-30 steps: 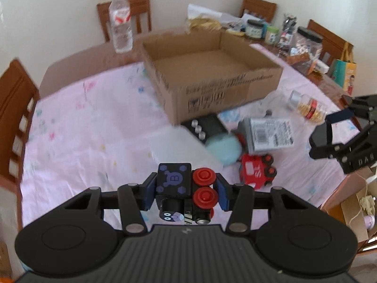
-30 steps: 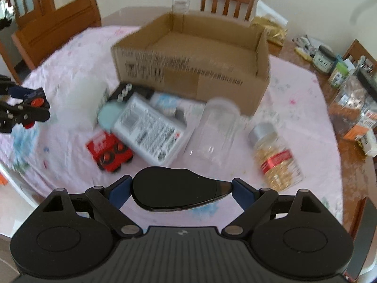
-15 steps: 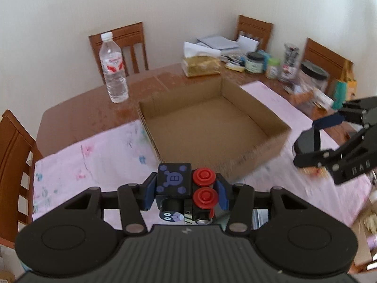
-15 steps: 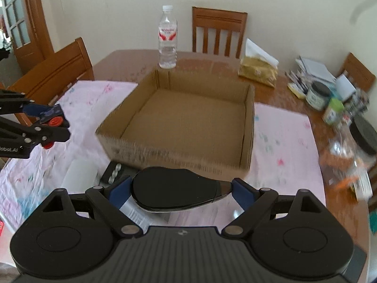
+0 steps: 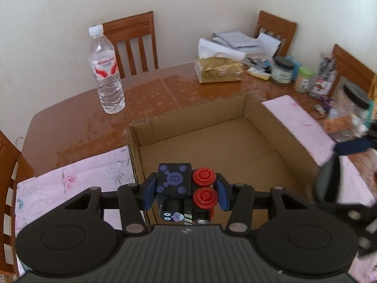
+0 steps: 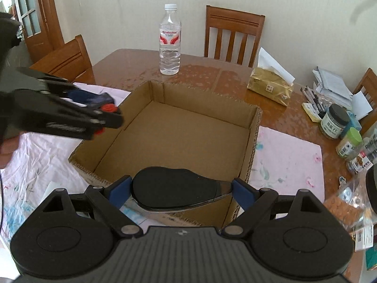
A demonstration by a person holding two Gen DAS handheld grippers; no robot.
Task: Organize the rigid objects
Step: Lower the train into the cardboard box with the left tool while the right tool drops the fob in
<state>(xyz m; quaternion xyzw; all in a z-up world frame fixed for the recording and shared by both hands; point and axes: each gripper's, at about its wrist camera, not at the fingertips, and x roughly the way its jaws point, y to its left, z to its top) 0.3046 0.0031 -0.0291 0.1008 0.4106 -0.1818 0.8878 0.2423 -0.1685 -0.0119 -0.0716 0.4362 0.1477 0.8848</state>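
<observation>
Two tools arrive over one cardboard box (image 6: 174, 139) together, and that crowding is your chief hazard. Your left tool (image 5: 186, 188) is clamped on a toy block (image 5: 174, 180) with two red knobs, held above the box's near left corner. Your right tool (image 6: 181, 189) is clamped across a black computer mouse (image 6: 174, 185), its jaws standing fairly wide around the body, held above the box's near wall. The box sits empty at the middle of the worktop (image 5: 77, 118), partly on a pink cloth (image 5: 77, 176).

Risks, judged from this position:

(a) Collision. In the right wrist view your left tool (image 6: 101, 115) already reaches in over the left wall; in the left wrist view your right tool (image 5: 337, 184) is blurred at the box's right side. Lowering both at once could knock one load loose.

(b) Release too high. A drop from here onto bare cardboard may bounce or tip the toy, and could harm the mouse.

(c) Catching a wall. Both loads hang near the box's walls rather than its middle; a straight descent may snag the rim and shove the light box along the cloth.

(d) Slip. The mouse is smooth and rounded, so it may twist in the pads.

The water bottle (image 6: 170, 40) near the far edge stands well apart.
</observation>
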